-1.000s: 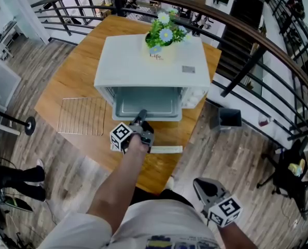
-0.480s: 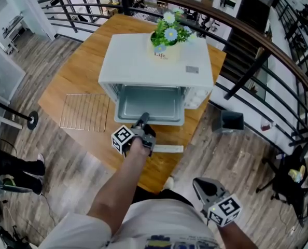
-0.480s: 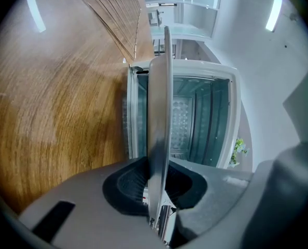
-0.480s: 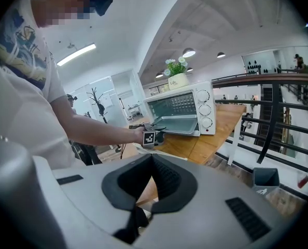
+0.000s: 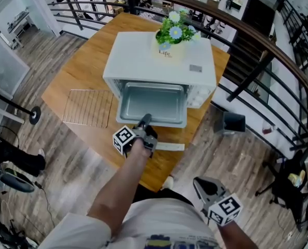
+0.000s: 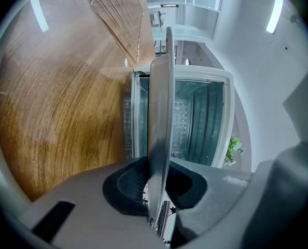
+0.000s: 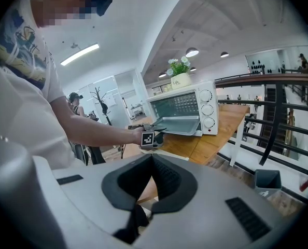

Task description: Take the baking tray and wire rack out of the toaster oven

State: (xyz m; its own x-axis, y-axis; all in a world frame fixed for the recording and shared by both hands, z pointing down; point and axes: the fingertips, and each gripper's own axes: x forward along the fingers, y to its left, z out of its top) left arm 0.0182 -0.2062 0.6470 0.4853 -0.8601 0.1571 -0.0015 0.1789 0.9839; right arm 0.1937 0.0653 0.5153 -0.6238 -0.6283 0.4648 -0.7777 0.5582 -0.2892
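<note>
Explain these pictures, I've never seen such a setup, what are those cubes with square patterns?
A person holds a gripper in each hand; the cubes are part of them. One picture is from a head camera looking down, the others from cameras on each gripper. On the wooden table stands a white toaster oven with a flower pot on top and a wire rack beside it. The left gripper clamps the baking tray by its edge, partly out. The right gripper is shut and empty.
</note>
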